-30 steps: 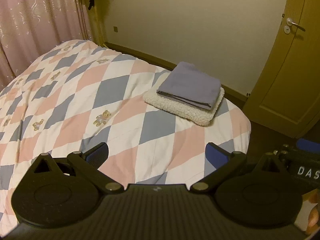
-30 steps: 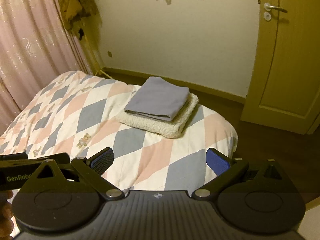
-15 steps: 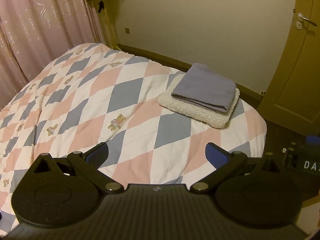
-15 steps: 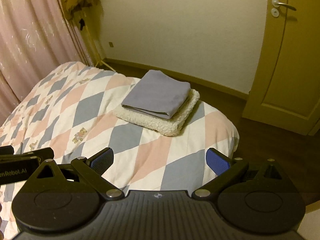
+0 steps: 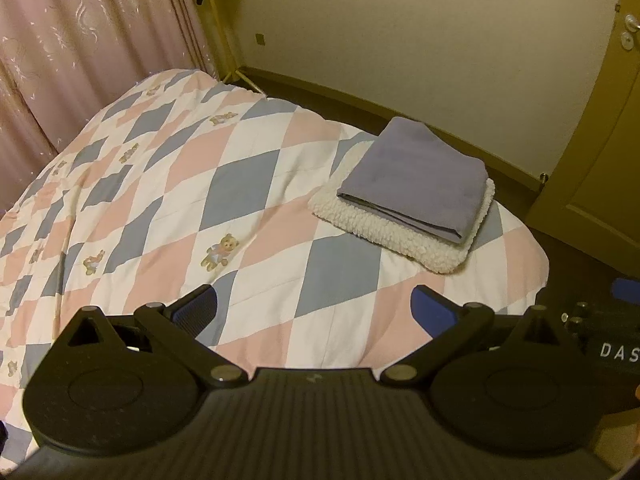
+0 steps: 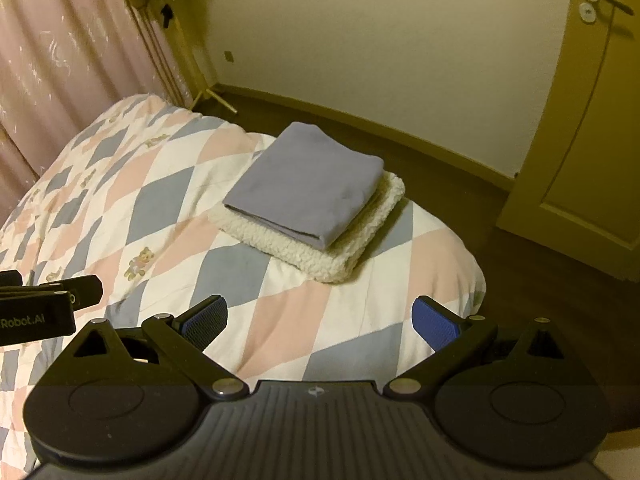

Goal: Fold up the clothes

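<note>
Bottom of both frames: the left gripper and right gripper both hang with jaws spread wide, nothing between the blue pads, above the near edge of the bed. In the right wrist view the left tool's body pokes in at the lower left; in the left wrist view the right tool shows at the lower right edge.

Change over the last 1 s: both cameras have tilted down and drifted in, so more of the quilt fills the frame, while the stack sits in the same spot on the bed, untouched. Judgement: no garment in either grip and 2 items already neatly folded, so this reads as a gap between garments or the end of the task. No unfolded clothing shows anywhere.

Mid-frame: the folded grey-purple garment lies flat on top of the folded white fleece, edges roughly aligned, fleece sticking out around it. The stack is at the right of centre in the left view, centre in the right view, near the bed's far right corner.

Surface: a diamond-patch quilt in pink, grey and white with small teddy bears, soft and slightly rumpled.

Far: pink curtain upper left, cream wall, dark floor, door with handle at right.
</note>
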Available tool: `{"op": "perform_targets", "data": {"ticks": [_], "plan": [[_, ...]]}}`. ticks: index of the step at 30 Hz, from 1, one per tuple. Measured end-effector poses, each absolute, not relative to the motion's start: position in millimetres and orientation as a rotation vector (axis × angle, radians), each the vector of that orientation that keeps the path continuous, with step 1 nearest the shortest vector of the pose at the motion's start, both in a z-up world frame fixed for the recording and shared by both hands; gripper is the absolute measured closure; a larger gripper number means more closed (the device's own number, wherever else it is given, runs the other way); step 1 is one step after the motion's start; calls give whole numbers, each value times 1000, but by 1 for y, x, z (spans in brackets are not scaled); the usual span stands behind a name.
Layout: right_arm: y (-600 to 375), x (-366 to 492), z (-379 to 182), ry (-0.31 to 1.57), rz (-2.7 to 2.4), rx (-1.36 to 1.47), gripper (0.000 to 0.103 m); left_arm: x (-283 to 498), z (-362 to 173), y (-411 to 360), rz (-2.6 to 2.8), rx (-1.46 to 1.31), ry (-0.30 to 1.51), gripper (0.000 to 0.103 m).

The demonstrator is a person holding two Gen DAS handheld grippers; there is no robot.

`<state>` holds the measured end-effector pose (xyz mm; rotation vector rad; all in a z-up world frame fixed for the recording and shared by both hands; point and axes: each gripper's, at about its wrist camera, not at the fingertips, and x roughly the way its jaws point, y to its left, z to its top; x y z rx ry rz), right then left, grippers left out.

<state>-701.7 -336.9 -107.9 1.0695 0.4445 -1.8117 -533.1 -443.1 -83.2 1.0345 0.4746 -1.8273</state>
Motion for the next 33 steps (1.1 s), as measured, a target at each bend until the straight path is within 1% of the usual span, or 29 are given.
{"op": "perform_targets", "data": {"ticks": [19,29,33], "plan": [[-383,-777,-138,513,-1729,1135,2,-620,-115,-489,-1780,1122,511,1],[-398,-797,-149,546,-1693,1150,2,-644,-126,-503,-1767,1143,522,1],[-404,-801,-153,561,-1680,1150,2,-644,-127,-503,-1775,1111,520,1]]}}
